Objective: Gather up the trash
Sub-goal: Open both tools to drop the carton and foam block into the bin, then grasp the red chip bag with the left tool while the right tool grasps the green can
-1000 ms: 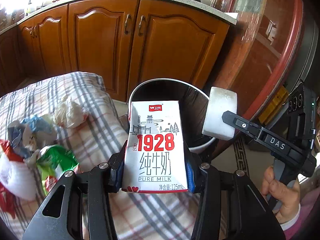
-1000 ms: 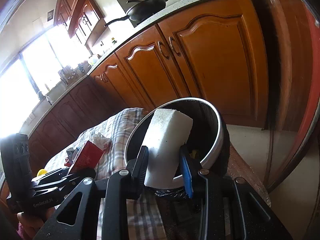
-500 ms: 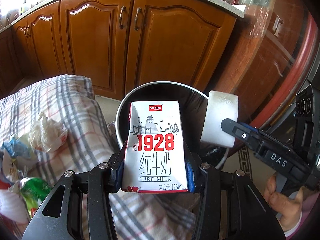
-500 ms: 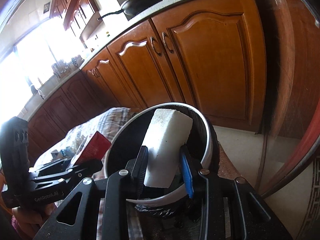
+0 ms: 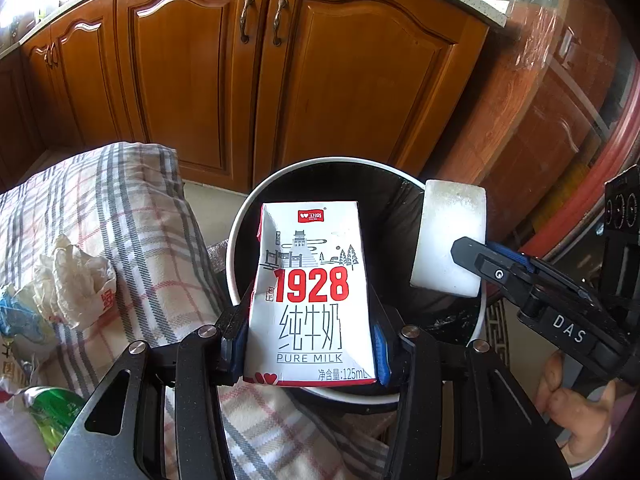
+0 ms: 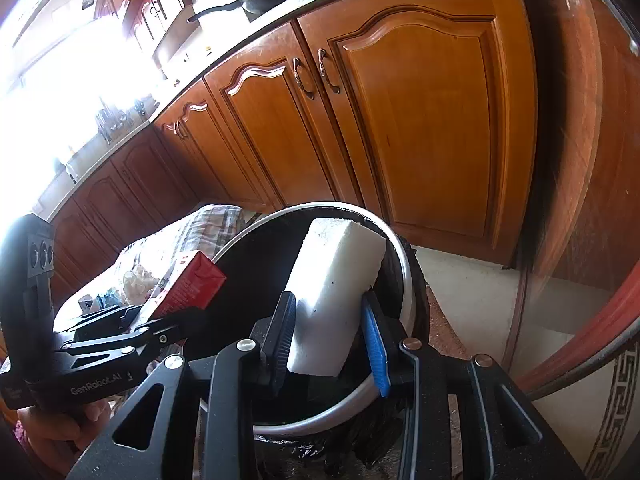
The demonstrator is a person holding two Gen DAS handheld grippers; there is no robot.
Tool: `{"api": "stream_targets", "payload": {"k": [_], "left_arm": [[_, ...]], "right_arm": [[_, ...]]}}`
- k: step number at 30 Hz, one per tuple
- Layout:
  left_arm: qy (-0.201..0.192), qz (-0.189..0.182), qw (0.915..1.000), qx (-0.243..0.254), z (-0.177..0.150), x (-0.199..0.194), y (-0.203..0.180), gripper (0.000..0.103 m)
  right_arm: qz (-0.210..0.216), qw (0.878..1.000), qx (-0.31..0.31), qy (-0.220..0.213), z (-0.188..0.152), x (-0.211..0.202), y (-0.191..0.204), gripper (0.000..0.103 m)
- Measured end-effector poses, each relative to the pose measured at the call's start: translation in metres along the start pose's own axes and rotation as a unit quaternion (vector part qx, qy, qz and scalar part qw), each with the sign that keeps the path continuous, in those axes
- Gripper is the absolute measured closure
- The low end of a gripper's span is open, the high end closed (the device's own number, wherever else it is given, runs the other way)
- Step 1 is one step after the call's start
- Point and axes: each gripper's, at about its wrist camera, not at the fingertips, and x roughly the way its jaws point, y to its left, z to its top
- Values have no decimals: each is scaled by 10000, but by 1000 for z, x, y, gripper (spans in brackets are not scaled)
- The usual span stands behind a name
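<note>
- The left gripper [image 5: 310,344] is clamped on an upright milk carton [image 5: 312,296] — its pads press the carton's two side faces, and the carton hangs over the near rim of the trash bin [image 5: 240,232].
- The right gripper [image 6: 330,344] is closed on a white foam block [image 6: 334,292], pinched low down, with the block tilted and poised over the bin's opening toward its right rim.
- Neither piece is in the bin yet; both are held above its black liner, so by my reading the step in hand is the drop, and it only needs the two grips to open.
- What the bin already holds I cannot tell — the inside reads as dark liner, with a few pale specks near the right wall.
- Plenty is left: on the checked cloth [image 5: 132,200] to the left of the bin lie a crumpled white wrapper [image 5: 76,284] near the cloth's right edge, a blue scrap [image 5: 20,320] beside it, and a green packet [image 5: 52,412] at the near-left corner.
- I would judge the task under way, with several more trips to come.
</note>
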Motion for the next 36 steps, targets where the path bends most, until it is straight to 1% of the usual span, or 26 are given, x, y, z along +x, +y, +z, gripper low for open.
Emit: {"api": "stream_targets", "payload": {"k": [4,5,6,7,8,9,11,13,15,16,17,18,23,29,33,36], "left_arm": [[58,70,10000,10,2,4,-1,56],[48,48,10000,5,2,3,-2,52],[38,48,10000,-7,3,4,-2,45],[15,70,10000,-23,3,3,-2,42],[-27,77,10000,-27,3,1,-2,40],[-54,76,10000,-31,2,-1,-2,40],[-96,74,9999,-89,1,-6,2,39],[-169,37,9997,-195,-4,-16,8,37],[-248,14,9993,-283,-10,-26,13,34],[-286,4,9991,-306,-14,-31,15,34],[-340,-14,9989,-334,-20,-38,17,34],[-377,-18,9987,-354,-25,-44,20,33],[-595,12,9967,-547,-56,-78,37,30],[-679,-1,9940,-859,-85,-109,59,30],[-794,147,9928,-881,-105,-129,70,30],[-838,173,9911,-1019,-123,-143,84,30]], "right_arm": [[0,10000,-2,65,3,4,-2,63],[12,10000,22,88,3,5,-3,62],[16,9999,40,101,4,5,-4,62],[31,9999,67,107,5,5,-5,60],[34,9999,81,102,5,5,-5,56],[24,9999,87,89,5,3,-5,53],[17,9999,101,57,4,0,-5,51],[66,9999,143,4,2,-5,-4,45],[119,9997,194,-67,0,-10,-1,29],[150,9996,220,-108,-2,-14,1,25],[164,9995,242,-134,-2,-15,3,18],[211,9993,271,-167,-4,-18,6,14],[428,9985,291,-197,-17,-28,27,10],[727,9969,275,-100,-40,-34,58,10],[926,9956,166,17,-54,-38,84,10],[1028,9947,53,74,-62,-39,101,10]]}}
